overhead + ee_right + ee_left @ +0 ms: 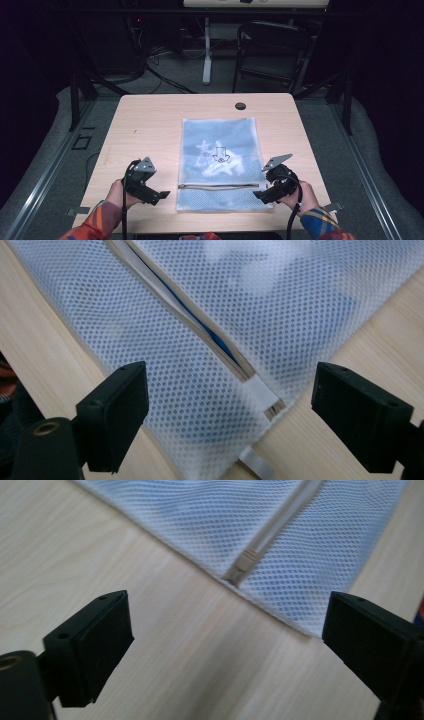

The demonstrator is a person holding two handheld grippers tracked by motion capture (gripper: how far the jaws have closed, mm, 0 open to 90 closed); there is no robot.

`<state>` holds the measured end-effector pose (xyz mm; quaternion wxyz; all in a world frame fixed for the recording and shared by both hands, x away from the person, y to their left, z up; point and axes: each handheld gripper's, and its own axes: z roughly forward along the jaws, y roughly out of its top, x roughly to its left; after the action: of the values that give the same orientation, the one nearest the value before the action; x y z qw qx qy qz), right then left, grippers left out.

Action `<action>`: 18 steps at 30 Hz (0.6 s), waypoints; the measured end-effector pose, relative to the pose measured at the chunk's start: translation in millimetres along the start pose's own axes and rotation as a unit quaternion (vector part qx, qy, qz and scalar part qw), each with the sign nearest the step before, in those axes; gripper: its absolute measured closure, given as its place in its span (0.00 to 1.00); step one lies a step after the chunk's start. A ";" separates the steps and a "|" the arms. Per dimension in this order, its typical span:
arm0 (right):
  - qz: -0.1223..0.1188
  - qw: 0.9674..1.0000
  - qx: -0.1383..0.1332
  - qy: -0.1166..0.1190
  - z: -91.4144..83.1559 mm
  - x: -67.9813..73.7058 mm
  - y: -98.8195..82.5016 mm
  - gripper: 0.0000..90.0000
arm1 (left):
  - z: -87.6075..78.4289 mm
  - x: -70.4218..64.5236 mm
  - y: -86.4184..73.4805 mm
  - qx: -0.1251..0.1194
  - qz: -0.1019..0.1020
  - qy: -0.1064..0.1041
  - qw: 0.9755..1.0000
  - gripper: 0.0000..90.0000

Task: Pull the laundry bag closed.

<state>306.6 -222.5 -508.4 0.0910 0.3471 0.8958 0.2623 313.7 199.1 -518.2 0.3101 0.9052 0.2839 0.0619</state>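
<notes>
A white mesh laundry bag (220, 155) with blue fabric and white print inside lies flat on the wooden table (145, 125). Its zipper (218, 186) runs across near the front edge. The slider (245, 560) sits at the bag's left end, and the zipper gapes open along its length (200, 325). My left gripper (161, 196) is open just left of the bag's front corner, jaws empty over bare wood. At the bag's right end my right gripper (261, 195) is open too, its jaws straddling the zipper's end tab (262, 392) without touching it.
A round black grommet (240, 106) sits in the table near its far edge. Beyond the table stand a dark chair (270, 47) and a white desk leg (206, 50). Bare wood lies on both sides of the bag.
</notes>
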 end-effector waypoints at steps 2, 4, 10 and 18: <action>-0.005 1.000 0.002 0.000 1.9 2.7 3.8 0.17 | 0.8 -5.8 1.6 -0.001 0.010 -0.007 1.000 0.11; -0.011 1.000 0.002 0.005 4.4 5.9 7.7 0.17 | 1.1 -10.0 2.8 -0.005 0.018 -0.012 1.000 0.15; -0.028 0.999 -0.002 0.018 15.9 16.2 21.5 0.19 | 4.6 -14.8 0.4 -0.007 0.024 -0.019 1.000 0.27; -0.057 0.998 -0.008 0.034 34.2 31.6 46.6 0.23 | 7.8 -13.7 -1.3 -0.011 0.025 -0.024 0.999 0.46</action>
<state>321.7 -158.4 -511.9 0.0782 0.2859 0.9146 0.2749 303.9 188.2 -524.3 0.3252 0.9098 0.2529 0.0511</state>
